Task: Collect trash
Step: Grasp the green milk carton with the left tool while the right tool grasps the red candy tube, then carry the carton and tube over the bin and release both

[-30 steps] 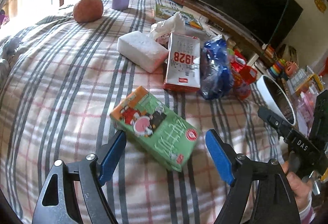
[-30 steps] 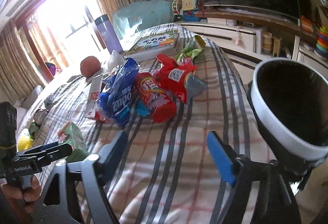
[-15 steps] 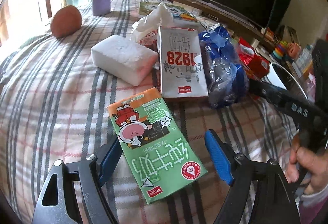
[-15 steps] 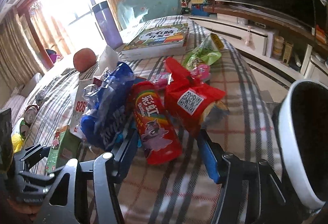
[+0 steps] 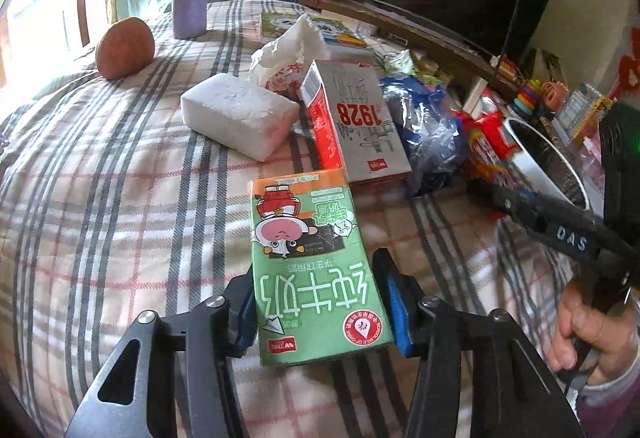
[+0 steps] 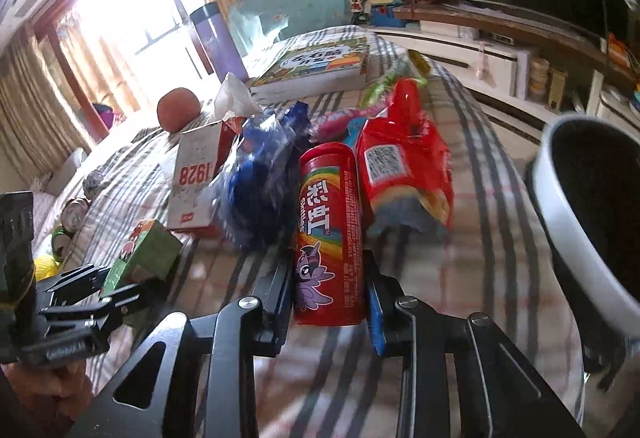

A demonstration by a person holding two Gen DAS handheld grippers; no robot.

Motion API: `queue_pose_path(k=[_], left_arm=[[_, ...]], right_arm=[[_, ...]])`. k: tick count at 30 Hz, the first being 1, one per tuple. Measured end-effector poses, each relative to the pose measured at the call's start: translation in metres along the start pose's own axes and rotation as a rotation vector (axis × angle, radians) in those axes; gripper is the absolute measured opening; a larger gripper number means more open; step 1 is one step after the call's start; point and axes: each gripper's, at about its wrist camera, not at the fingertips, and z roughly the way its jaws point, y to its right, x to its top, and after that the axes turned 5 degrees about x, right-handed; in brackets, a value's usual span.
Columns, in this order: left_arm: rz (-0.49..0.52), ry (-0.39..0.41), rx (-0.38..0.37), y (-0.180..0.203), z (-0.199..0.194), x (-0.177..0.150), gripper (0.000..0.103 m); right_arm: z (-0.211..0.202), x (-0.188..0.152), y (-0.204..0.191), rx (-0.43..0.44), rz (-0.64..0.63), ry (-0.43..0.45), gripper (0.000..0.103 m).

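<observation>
milk carton (image 5: pixel 316 274) before 1928 box (image 5: pixel 360 121) — foam block (image 5: pixel 240 113) left

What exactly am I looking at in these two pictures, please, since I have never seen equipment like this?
There is no robot here: a person holds a two-finger tool in each hand, each carrying a wide-angle camera looking along its fingers. The left camera shows the left tool closed around a green milk carton on a plaid cloth. The right camera shows the right tool around a red candy tube. Also lying there are a white-and-red carton, a blue bag, a red bag and a white block. A white-rimmed bin stands to the right.
</observation>
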Motion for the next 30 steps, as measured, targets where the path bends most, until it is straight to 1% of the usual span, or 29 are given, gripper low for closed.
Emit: queue_pose_path(k=[5,11,20,30], left_arm=[[0.025,0.017,-0.040,0.011,-0.013,-0.006,0.049],[0.087,0.027,-0.089,0.030,-0.020,-0.009,0.049],[0.164,0.016,-0.155,0.059,-0.011,-0.002,0.049],[0.226,0.014,-0.197,0.081,0.007,0.015,0.049]], right_arm=[[-0.024,-0.017,0.008,-0.003,0.059,0.025,0.031],[-0.048,-0.033,0.021,-0.028,0.122,0.059,0.031],[-0.074,-0.038,0.037,-0.066,0.167,0.111,0.031],[-0.093,-0.040,0.053,-0.099,0.202,0.151,0.031]])
